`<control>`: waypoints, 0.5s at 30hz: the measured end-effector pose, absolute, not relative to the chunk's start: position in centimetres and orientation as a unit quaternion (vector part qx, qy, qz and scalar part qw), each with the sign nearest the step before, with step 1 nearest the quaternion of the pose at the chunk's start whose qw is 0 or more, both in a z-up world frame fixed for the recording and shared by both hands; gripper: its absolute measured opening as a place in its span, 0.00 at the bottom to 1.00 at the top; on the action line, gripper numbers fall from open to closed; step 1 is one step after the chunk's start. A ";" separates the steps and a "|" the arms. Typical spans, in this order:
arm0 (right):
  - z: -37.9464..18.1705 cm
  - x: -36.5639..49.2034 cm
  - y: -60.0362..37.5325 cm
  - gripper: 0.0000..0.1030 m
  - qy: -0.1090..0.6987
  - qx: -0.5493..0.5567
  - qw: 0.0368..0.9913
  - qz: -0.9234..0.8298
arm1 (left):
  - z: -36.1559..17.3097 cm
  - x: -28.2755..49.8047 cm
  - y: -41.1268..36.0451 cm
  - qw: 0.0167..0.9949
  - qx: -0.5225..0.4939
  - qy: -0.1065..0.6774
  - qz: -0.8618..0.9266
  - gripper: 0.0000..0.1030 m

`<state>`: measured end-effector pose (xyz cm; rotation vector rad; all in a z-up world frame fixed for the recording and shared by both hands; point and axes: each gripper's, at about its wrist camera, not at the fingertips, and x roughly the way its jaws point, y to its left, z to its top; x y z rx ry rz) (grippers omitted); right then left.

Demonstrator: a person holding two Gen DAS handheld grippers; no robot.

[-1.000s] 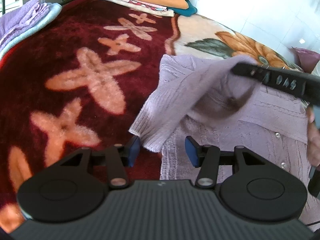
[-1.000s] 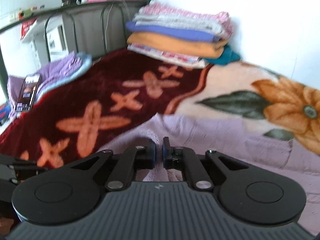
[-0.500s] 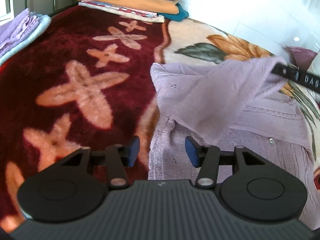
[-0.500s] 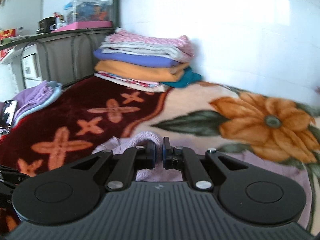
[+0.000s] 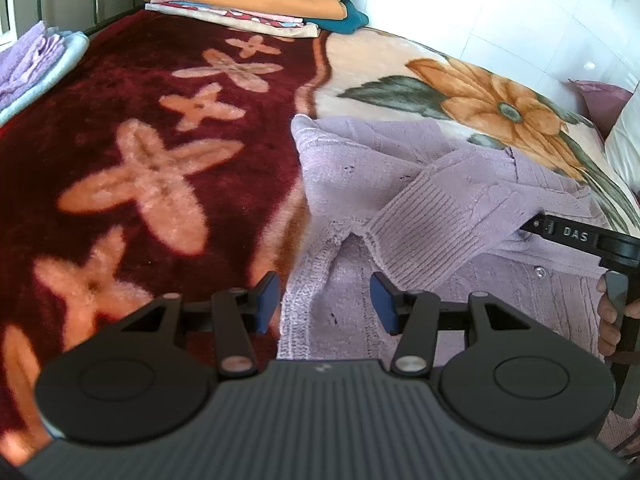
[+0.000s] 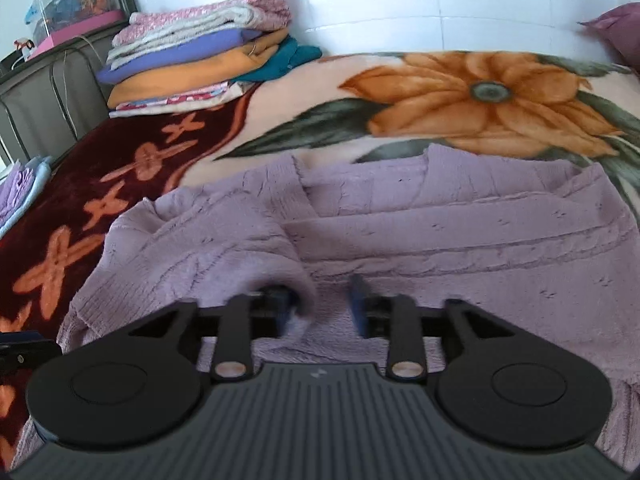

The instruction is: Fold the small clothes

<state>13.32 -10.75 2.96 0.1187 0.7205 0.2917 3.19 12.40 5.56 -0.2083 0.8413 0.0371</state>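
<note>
A lilac knitted cardigan (image 5: 360, 168) with small buttons lies spread on the bed blanket. Its left sleeve (image 5: 436, 220) is folded across the chest, ribbed cuff toward me. My left gripper (image 5: 324, 304) is open and empty, hovering over the cardigan's left edge. My right gripper (image 6: 320, 312) is open, low on the cardigan (image 6: 460, 232), with the sleeve fold (image 6: 240, 264) resting against its left finger. In the left wrist view the right gripper (image 5: 532, 226) pokes into the sleeve from the right.
A plush blanket covers the bed, maroon with orange crosses (image 5: 152, 176) on the left and cream with an orange flower (image 6: 480, 96) on the right. A stack of folded linens (image 6: 200, 64) sits by the white tiled wall. Folded purple towels (image 5: 32, 60) lie far left.
My right gripper carried the sleeve across the cardigan's chest, lowered it, and opened its fingers, letting go. The left gripper stayed open and shifted slightly.
</note>
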 end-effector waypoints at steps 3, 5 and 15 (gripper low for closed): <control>3.7 12.7 -10.8 0.59 0.340 0.043 0.929 0.138 | 5.6 3.2 12.5 0.908 -0.100 0.407 0.020 0.51; 4.6 12.1 -11.2 0.59 0.335 0.036 0.931 0.144 | 5.7 3.2 12.7 0.908 -0.101 0.407 0.021 0.51; 9.6 7.8 -9.4 0.63 0.314 -0.014 0.926 0.208 | 5.9 2.4 13.4 0.907 -0.103 0.406 0.026 0.51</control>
